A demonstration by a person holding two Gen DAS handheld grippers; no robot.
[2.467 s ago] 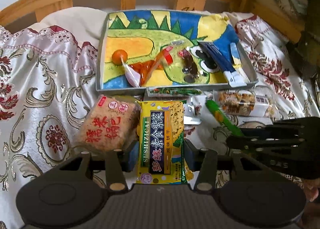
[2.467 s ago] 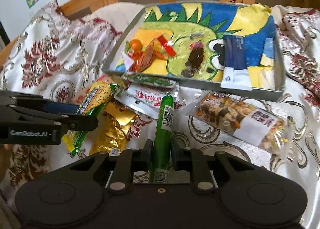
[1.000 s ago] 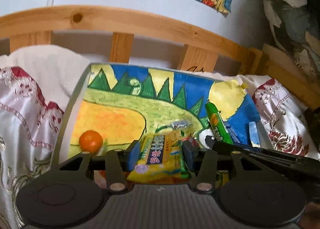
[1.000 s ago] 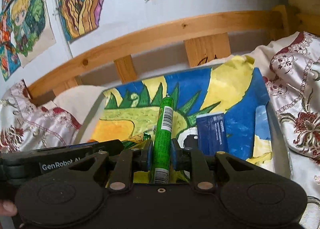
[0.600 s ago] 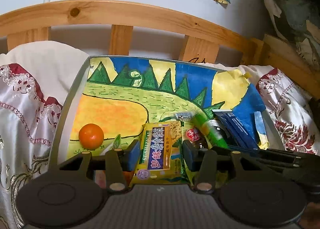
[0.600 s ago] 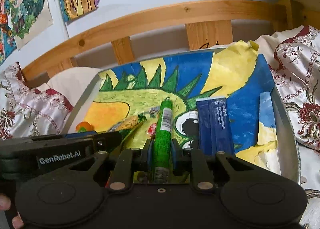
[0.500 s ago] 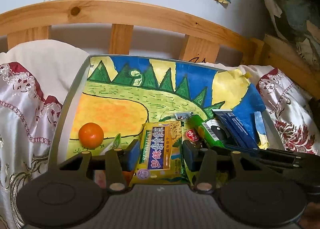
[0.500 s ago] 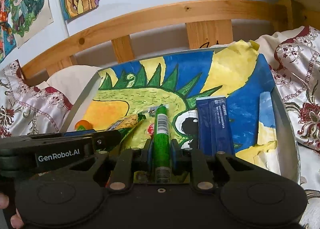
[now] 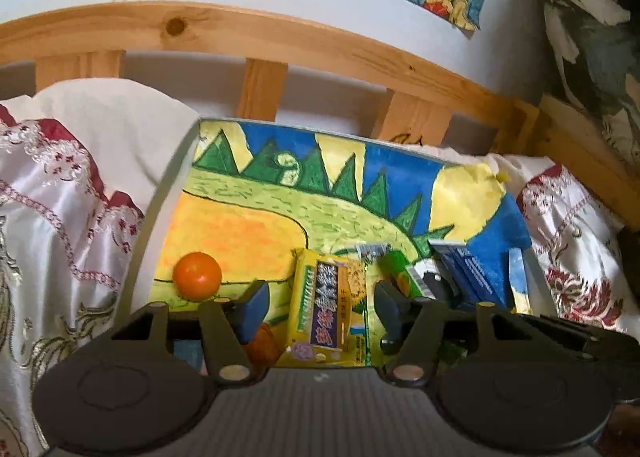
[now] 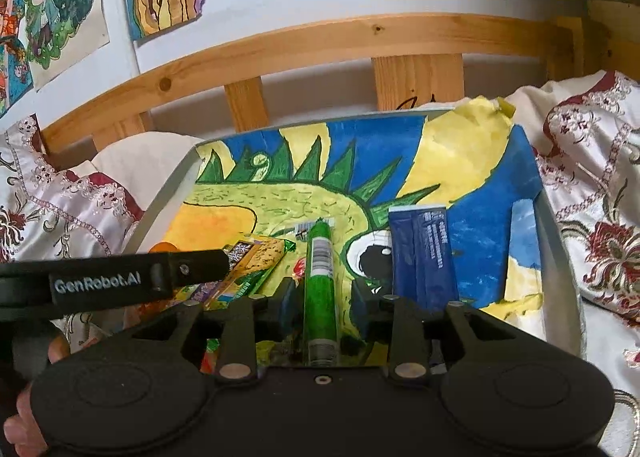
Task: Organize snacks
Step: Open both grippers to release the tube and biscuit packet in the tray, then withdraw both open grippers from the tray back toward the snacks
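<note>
Left wrist view first: the left gripper has just been opening, its jaws now standing apart with gaps on both sides of the flat yellow foil biscuit packet with blue lettering, which lies released in the shallow grey tray lined with a painted dinosaur picture. At ten o'clock from the packet sits a small round orange fruit; at three o'clock, the green tube snack. The risk here, I'd judge: the packet rests partly on other wrappers near the tray's front edge, so a pad catching its crinkled edge on the way out could drag it back over the rim. Over to the right wrist view: the right gripper has also just been opening, and its pads stand clear of the slim green cylindrical snack tube with a barcode label, lying lengthwise at twelve o'clock. A dark blue rectangular sachet lies just beside it at two o'clock. That tube is round; a nudge could send it rolling into the sachet or the left gripper's arm at nine o'clock.
</note>
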